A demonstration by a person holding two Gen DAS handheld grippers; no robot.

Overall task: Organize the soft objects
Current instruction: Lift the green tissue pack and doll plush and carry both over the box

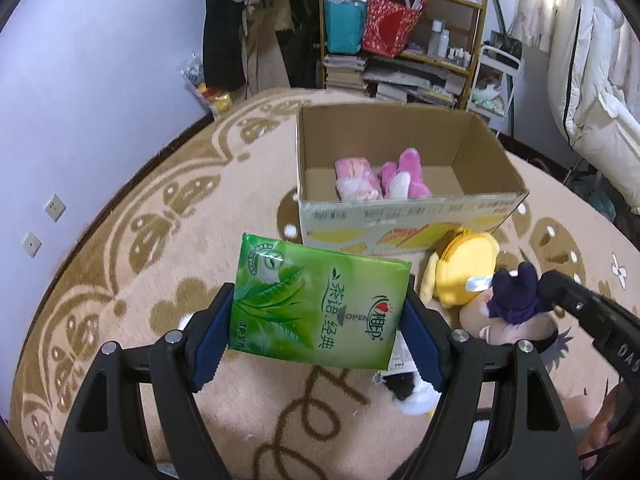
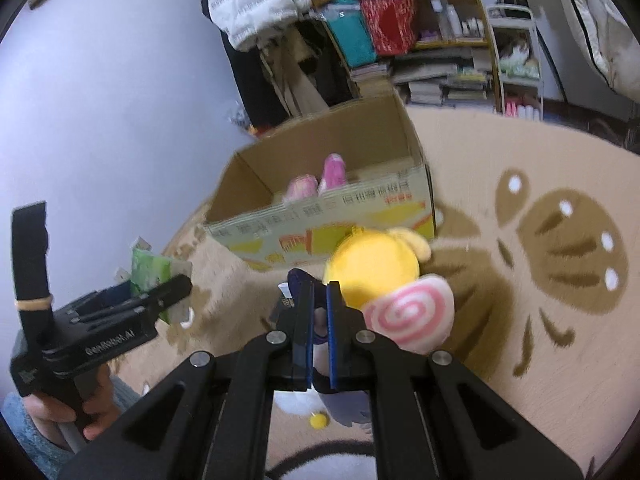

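My left gripper [image 1: 318, 318] is shut on a green tissue pack [image 1: 316, 304] and holds it above the rug, in front of the open cardboard box [image 1: 412, 220]. Two pink plush toys [image 1: 380, 178] lie inside the box. A yellow plush [image 1: 460, 268] lies in front of the box's right end. My right gripper [image 2: 319, 300] is shut on a purple-haired doll [image 2: 320, 320], which also shows in the left wrist view [image 1: 510, 304]. The yellow plush [image 2: 372, 268] with a pink swirl cheek sits just beyond it. The tissue pack [image 2: 150, 268] shows at the left.
A black-and-white plush [image 1: 404, 392] lies on the beige patterned rug [image 1: 160, 240] under my left gripper. A cluttered wooden shelf [image 1: 404, 32] and hanging clothes stand behind the box. A purple wall [image 1: 80, 80] is at the left, white bedding [image 1: 592, 80] at the right.
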